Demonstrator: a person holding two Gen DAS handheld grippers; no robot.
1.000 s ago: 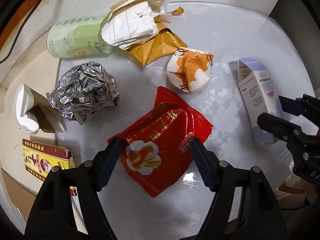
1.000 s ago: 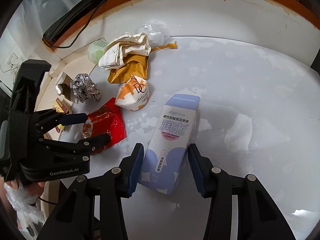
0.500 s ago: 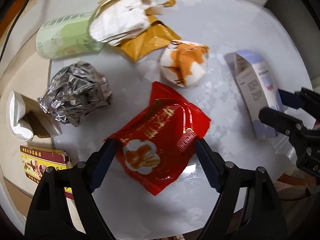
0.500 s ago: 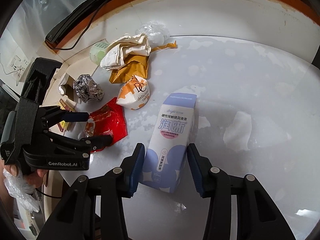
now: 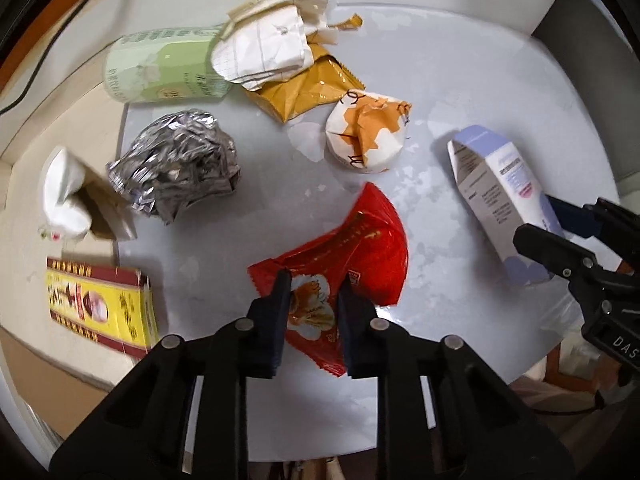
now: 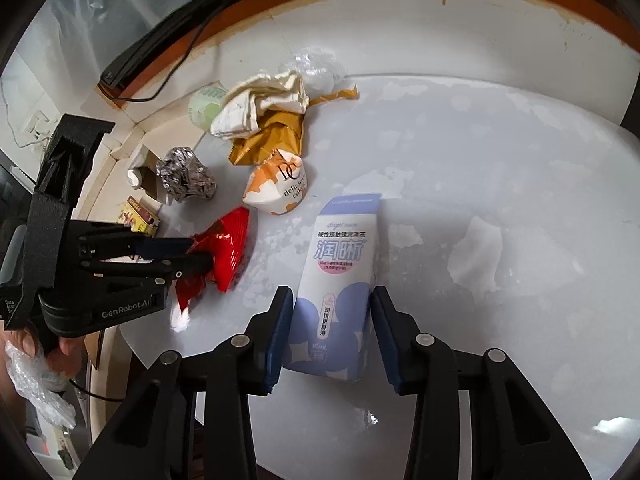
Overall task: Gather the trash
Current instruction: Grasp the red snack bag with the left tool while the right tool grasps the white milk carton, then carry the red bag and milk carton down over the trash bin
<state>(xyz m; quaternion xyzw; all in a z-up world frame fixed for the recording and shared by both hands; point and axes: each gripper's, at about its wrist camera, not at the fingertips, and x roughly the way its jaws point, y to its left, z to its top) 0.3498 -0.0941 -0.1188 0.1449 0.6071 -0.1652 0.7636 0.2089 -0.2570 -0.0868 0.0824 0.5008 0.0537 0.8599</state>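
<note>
The left claw (image 5: 311, 298) had just been snapped closed on the red wrapper (image 5: 352, 248), now crumpled beside the blue-white carton (image 6: 340, 280), itself pinched by the right claw (image 6: 331, 326); both looked ready for lifting

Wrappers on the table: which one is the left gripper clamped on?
The red snack wrapper, bunched between the left gripper pads. The gold wrapper and orange-and-white cake wrapper lie untouched farther away.

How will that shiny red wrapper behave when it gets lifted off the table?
The red wrapper probably flops and crinkles: it has buckled upward where the left gripper pinches it. It looks flat and nearly empty, so likely very light. Its glossy film may be slippery, though the jaws, which have just closed, seem to hold it.
</note>
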